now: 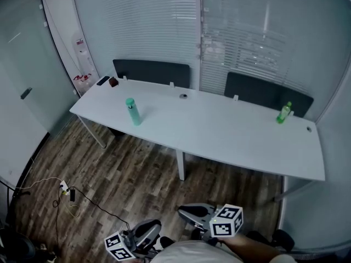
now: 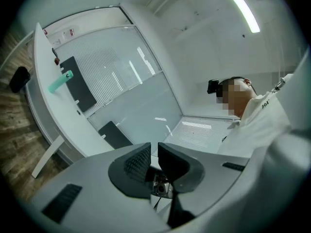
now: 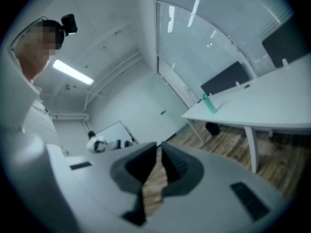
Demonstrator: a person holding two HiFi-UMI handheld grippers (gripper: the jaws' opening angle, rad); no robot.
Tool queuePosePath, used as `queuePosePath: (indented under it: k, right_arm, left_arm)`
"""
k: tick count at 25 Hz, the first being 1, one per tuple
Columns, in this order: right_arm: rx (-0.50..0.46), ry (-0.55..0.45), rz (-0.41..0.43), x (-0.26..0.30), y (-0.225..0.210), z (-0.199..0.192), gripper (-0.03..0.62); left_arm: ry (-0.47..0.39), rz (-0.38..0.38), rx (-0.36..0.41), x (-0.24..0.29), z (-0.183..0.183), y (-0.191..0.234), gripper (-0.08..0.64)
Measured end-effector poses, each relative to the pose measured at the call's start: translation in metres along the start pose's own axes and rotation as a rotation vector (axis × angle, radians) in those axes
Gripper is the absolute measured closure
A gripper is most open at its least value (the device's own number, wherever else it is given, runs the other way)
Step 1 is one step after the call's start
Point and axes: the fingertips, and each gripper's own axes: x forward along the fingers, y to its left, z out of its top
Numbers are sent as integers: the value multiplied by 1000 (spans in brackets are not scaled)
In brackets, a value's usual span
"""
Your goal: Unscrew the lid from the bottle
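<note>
A teal bottle [image 1: 133, 112] with its lid on stands upright on the left part of the long white table [image 1: 219, 133]. A small green bottle [image 1: 283, 113] stands near the table's far right corner. Both grippers hang low by the person's body, far from the table. The left gripper [image 1: 147, 232] is shut and holds nothing. The right gripper [image 1: 193, 212] is likewise shut and empty. In the left gripper view the shut jaws [image 2: 154, 153] point upward, and the teal bottle [image 2: 60, 81] is small at the left. In the right gripper view the jaws [image 3: 159, 152] meet over wood floor, and the teal bottle [image 3: 210, 104] stands far off.
Two dark chairs [image 1: 152, 72] [image 1: 267, 93] stand behind the table against glass walls with blinds. Small dark items [image 1: 104, 81] lie at the table's far left corner. A power strip with cables [image 1: 64, 189] lies on the wood floor to the left.
</note>
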Motion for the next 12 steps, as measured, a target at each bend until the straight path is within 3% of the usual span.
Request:
queuePosePath:
  k: [3,6,12]
  right_arm:
    - [-37,14,-20,-2,-4,1,557]
    - [-43,26,-26,-5,-8,0,478]
    - [-31,34,-36,-15,-21,-2,466]
  left_arm:
    - [-11,28,27,2,1,2,497]
    - [-24,51,36,4,1,4,471]
    - [-39,88,29,10,-9,10,459]
